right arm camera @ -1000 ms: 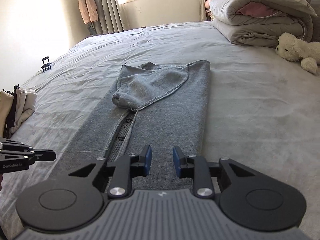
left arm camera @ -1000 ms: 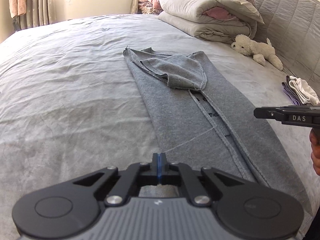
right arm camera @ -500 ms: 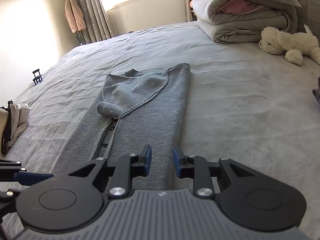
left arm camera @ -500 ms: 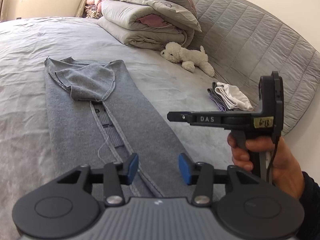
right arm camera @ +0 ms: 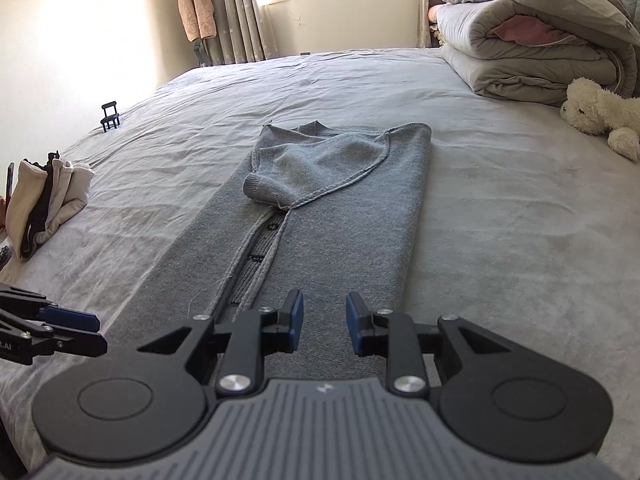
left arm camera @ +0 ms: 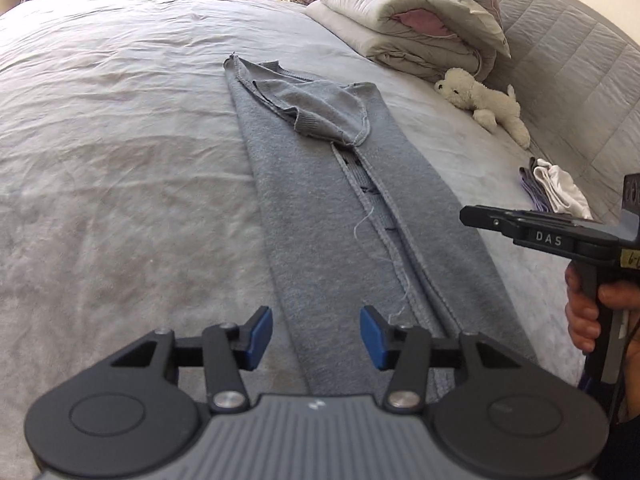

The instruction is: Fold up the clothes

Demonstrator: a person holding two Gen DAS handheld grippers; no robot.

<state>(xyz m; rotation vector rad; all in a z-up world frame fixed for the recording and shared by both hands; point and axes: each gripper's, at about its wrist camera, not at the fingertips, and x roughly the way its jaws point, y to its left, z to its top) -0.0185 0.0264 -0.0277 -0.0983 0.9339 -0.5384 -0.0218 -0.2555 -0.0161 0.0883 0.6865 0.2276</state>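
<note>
A grey knit cardigan (left arm camera: 320, 208) lies flat on the bed as a long narrow strip, its sides folded in along the button band. A sleeve (left arm camera: 320, 108) is folded across its far end. My left gripper (left arm camera: 316, 332) hovers open over the near left edge of the cardigan, nothing between its blue pads. A loose thread (left arm camera: 362, 222) lies on the knit. In the right wrist view my right gripper (right arm camera: 323, 320) stands open by a narrow gap above the near end of the cardigan (right arm camera: 352, 200), empty. A hand (left arm camera: 584, 312) holds it.
Folded duvets (left arm camera: 408, 20) and a white plush toy (left arm camera: 484, 104) lie at the far right by the quilted headboard (left arm camera: 580, 68). A small folded stack of clothes (left arm camera: 556, 188) sits right of the cardigan. A pile of pale clothes (right arm camera: 44, 196) and a tiny black chair (right arm camera: 110, 116) sit at the bed's left edge.
My left gripper went from shut on a thin thread to open, and the thread now lies on the cardigan. Its view swung right and came back. The right gripper hardly moved.
</note>
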